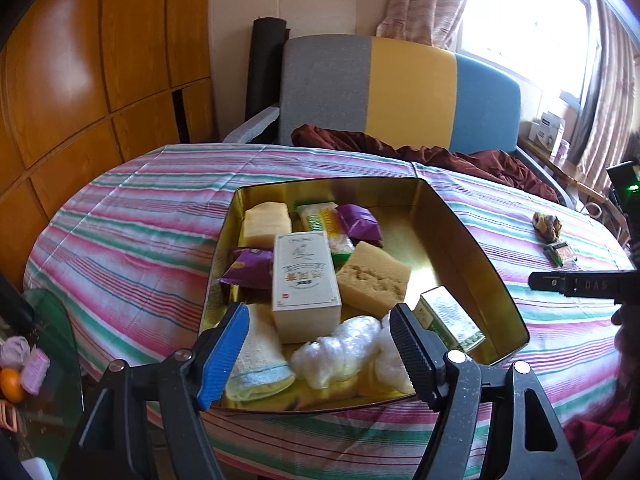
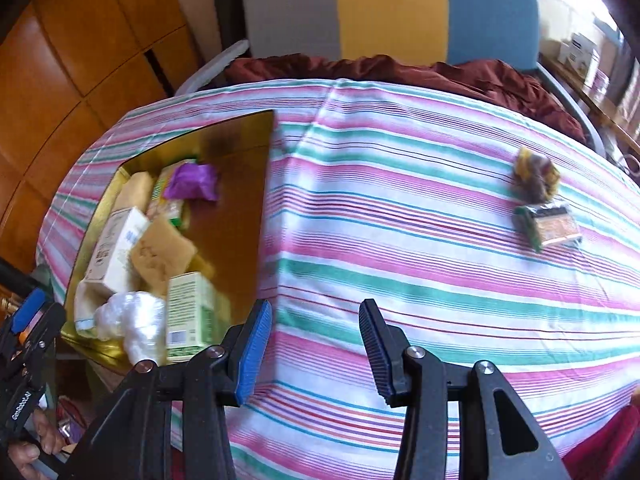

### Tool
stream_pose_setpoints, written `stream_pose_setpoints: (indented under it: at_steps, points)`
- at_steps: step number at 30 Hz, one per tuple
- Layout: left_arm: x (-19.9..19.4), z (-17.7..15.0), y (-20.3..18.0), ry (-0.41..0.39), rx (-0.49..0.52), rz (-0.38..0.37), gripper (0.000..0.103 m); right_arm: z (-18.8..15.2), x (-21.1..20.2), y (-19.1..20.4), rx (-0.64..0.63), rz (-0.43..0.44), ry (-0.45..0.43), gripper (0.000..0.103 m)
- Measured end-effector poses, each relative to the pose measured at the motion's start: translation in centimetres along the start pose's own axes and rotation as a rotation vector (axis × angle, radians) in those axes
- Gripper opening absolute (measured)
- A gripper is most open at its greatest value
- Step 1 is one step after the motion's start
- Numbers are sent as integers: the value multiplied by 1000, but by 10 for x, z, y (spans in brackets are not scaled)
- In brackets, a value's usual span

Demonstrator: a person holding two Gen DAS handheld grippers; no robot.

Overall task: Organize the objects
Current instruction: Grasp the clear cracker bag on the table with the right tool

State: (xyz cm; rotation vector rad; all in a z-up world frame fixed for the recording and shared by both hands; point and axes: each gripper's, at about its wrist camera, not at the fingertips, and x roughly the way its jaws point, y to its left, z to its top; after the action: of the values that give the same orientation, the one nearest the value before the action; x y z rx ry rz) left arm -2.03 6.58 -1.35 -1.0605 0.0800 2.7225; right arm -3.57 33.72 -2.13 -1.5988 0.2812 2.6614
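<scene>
- Striped cloth [image 2: 400, 240] under everything, bare between the right gripper [image 2: 316, 354] jaws: partly open, holding nothing, probably freed for the next pick.
- Gold tin [image 1: 472, 248] ahead of the left gripper [image 1: 320, 354], its near rim just below the jaws; likely the collecting place, since most things lie inside.
- Left jaws parted fairly wide, empty, hovering over a folded towel [image 1: 260, 364] and clear plastic bundle [image 1: 340, 350].
- White box [image 1: 306, 280] straight beyond those jaws, sponge [image 1: 374, 280] and green box [image 1: 448, 322] toward the right finger.
- Two stragglers outside the tin, well ahead and right of the right jaws: small packet [image 2: 550, 226], dark bundle [image 2: 534, 178] touching it; likely next.
</scene>
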Motion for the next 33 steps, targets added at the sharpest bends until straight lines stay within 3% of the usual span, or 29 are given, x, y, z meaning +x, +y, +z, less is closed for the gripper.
stream_pose_setpoints:
  at_steps: [11, 13, 15, 18, 26, 33]
  points:
    - [7, 9, -44, 8, 97, -49, 76, 7, -8, -108, 192, -104, 14, 47]
    - [8, 10, -53, 10, 120, -61, 76, 6, -9, -128, 240, -117, 14, 50]
    - [11, 12, -63, 12, 142, -71, 76, 6, -8, -146, 287, -127, 18, 62]
    - [14, 16, -76, 13, 166, -88, 76, 6, -7, -170, 338, -138, 23, 64]
    - [24, 25, -112, 18, 227, -139, 76, 13, 3, -216, 483, -105, 26, 64]
    - [30, 30, -137, 22, 257, -187, 77, 25, 23, -244, 599, -26, 18, 65]
